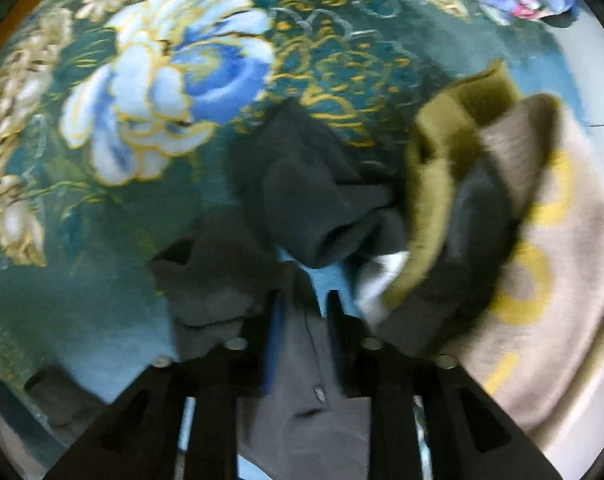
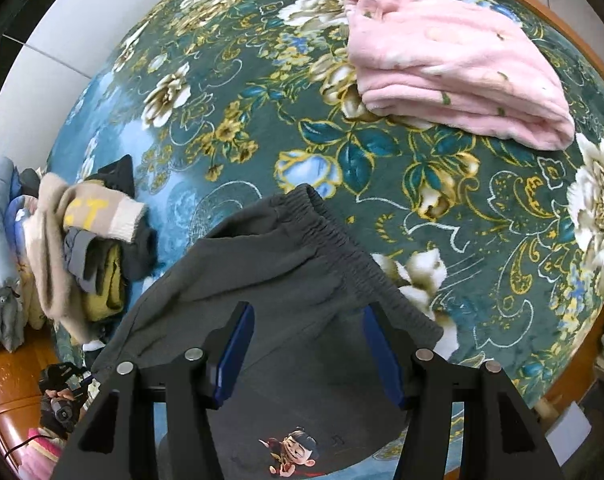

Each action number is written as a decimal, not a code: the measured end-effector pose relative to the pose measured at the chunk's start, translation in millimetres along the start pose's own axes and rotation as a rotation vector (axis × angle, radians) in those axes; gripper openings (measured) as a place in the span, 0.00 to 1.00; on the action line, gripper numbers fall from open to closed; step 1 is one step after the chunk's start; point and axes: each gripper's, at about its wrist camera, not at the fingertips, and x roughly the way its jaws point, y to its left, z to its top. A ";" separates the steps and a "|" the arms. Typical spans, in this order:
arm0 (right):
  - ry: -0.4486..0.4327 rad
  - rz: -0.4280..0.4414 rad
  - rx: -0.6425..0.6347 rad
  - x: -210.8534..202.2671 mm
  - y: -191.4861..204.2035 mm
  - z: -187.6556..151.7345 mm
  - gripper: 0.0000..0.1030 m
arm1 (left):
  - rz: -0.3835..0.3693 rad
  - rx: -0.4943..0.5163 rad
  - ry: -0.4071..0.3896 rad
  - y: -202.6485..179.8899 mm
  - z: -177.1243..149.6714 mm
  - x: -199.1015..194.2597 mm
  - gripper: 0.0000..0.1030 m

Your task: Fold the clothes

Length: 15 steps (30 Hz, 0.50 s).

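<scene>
floral bedspread (image 2: 382, 184), teal and gold, covers the whole work surface. dark grey trousers (image 2: 269, 264) lie spread on it, elastic waistband toward the far side, a cartoon print near the bottom edge of the right wrist view. folded pink blanket (image 2: 454, 68) sits well apart, far right. loose heap of unfolded clothes (image 2: 85, 248) just beside the trousers' left edge: beige knit with yellow lettering, olive piece, dark pieces.

right gripper (image 2: 308, 344) hangs over the trousers, jaws apart, nothing pinched; cloth lies below the pads.

left gripper (image 1: 302, 304) points down at grey fabric next to the heap; view smeared. jaws stand slightly apart with cloth between them, pads not seen pressing.

risks, as judged:
- left jaws close on a neighbouring garment from the heap, dragging it into the fold.
- left pinch takes one layer only, so the leg slips and the fold goes crooked.
- right side ungripped, so a pull from the left bunches the trousers on the plush spread.
</scene>
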 end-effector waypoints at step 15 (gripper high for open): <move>0.010 0.091 -0.018 5.3 19.7 -40.0 0.60 | 0.000 0.000 -0.067 213.8 -144.7 -87.5 0.59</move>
